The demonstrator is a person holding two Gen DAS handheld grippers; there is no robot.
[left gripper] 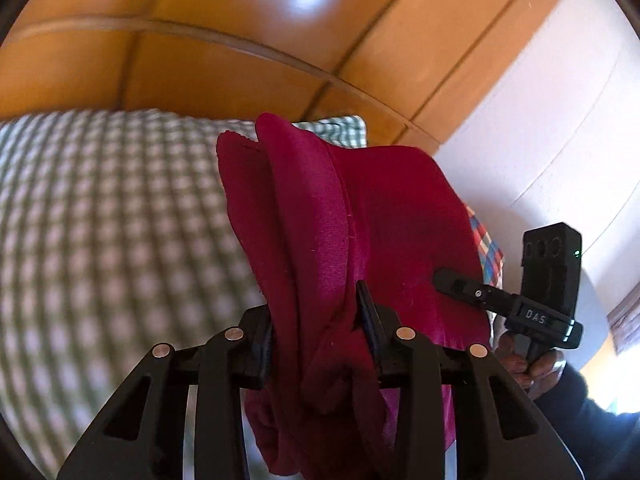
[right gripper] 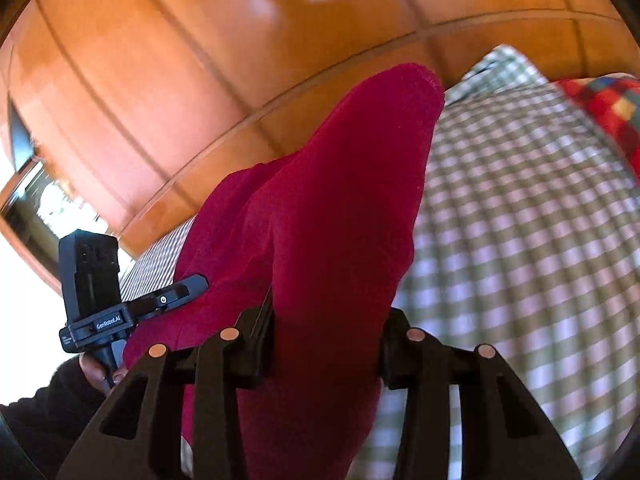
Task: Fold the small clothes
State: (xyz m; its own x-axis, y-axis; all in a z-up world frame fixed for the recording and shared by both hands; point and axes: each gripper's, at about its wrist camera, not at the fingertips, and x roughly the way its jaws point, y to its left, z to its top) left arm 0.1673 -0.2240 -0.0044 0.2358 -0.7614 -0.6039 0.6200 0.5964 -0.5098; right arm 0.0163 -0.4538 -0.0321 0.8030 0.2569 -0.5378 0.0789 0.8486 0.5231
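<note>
A dark red garment (left gripper: 340, 220) hangs bunched between both grippers, lifted above the checked bed cover (left gripper: 100, 220). My left gripper (left gripper: 318, 320) is shut on a thick fold of it. My right gripper (right gripper: 326, 320) is shut on another part of the same red garment (right gripper: 340, 200). In the left wrist view the right gripper (left gripper: 452, 280) shows at the right, against the cloth. In the right wrist view the left gripper (right gripper: 192, 286) shows at the left, against the cloth. The fingertips are hidden in the fabric.
The green-and-white checked cover (right gripper: 520, 220) lies under the garment. A wooden wardrobe (left gripper: 200, 20) stands behind the bed. A multicoloured checked cloth (right gripper: 608, 108) lies at the far right. A white wall (left gripper: 540, 120) is beside the wardrobe.
</note>
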